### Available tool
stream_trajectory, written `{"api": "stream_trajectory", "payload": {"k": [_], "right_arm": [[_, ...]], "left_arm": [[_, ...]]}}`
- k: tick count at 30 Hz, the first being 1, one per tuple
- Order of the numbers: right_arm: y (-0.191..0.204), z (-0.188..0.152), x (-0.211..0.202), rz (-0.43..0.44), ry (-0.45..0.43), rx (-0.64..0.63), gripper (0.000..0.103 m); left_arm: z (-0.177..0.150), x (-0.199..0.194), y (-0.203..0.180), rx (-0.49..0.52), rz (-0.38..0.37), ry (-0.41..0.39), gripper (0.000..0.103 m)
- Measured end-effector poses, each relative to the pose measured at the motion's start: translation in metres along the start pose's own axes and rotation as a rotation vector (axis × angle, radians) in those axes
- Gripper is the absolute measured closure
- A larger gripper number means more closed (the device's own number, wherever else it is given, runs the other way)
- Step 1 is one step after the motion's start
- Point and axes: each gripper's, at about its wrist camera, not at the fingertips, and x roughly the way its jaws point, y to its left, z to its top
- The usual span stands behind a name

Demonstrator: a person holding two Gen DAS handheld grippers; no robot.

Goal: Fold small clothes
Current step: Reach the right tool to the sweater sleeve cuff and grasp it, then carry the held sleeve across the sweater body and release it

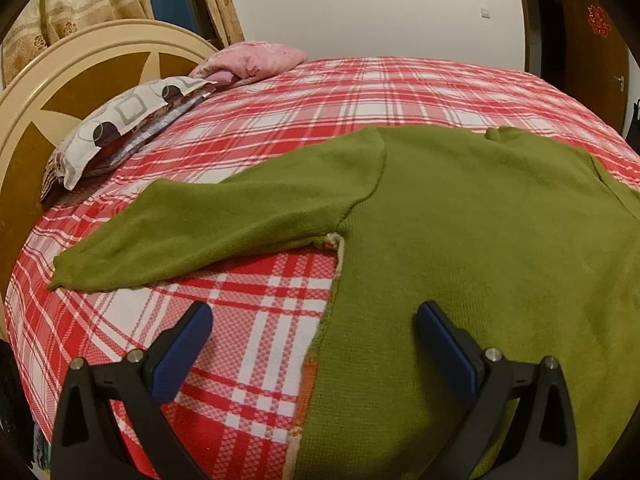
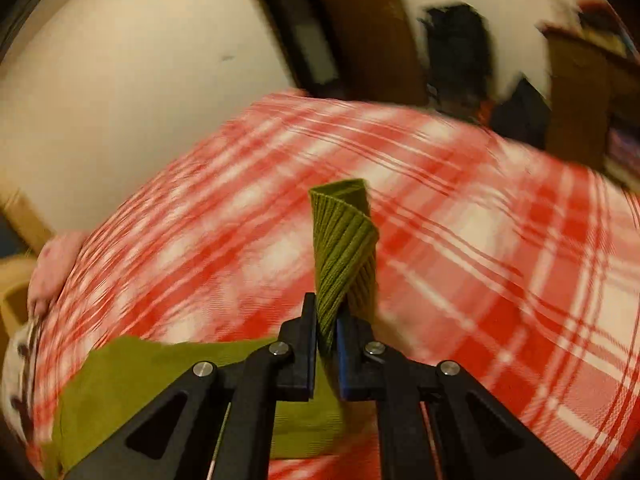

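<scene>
A small olive-green knit sweater lies flat on a red and white plaid bed, one sleeve stretched out to the left. My left gripper is open and empty, hovering above the sweater's left side edge near the hem. In the right wrist view, my right gripper is shut on a ribbed cuff of the sweater, which sticks up twisted between the jaws. More green fabric lies below the right gripper. The right wrist view is blurred.
A patterned pillow and a pink bundle lie at the bed's head by the cream and brown headboard. Curtains hang behind it. A dark wooden door and furniture stand beyond the bed's far side.
</scene>
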Motion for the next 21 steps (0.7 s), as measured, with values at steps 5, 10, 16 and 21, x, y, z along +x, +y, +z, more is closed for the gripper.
{"api": "stream_trajectory", "payload": {"k": [5, 10, 16, 21], "right_arm": [[0.112, -0.009, -0.016, 0.134, -0.034, -0.226, 0.096], [0.201, -0.043, -0.018, 0.25, -0.017, -0.393, 0.096], [0.273, -0.108, -0.001, 0.338, 0.058, -0.553, 0.096], [0.307, -0.157, 0.026, 0.409, 0.186, -0.622, 0.096]], "left_arm": [[0.0, 0.004, 0.006, -0.027, -0.039, 0.023, 0.0], [-0.001, 0.005, 0.008, -0.04, -0.062, 0.031, 0.0], [-0.002, 0.008, 0.009, -0.047, -0.102, 0.047, 0.0], [-0.001, 0.008, 0.009, -0.047, -0.115, 0.054, 0.0]]}}
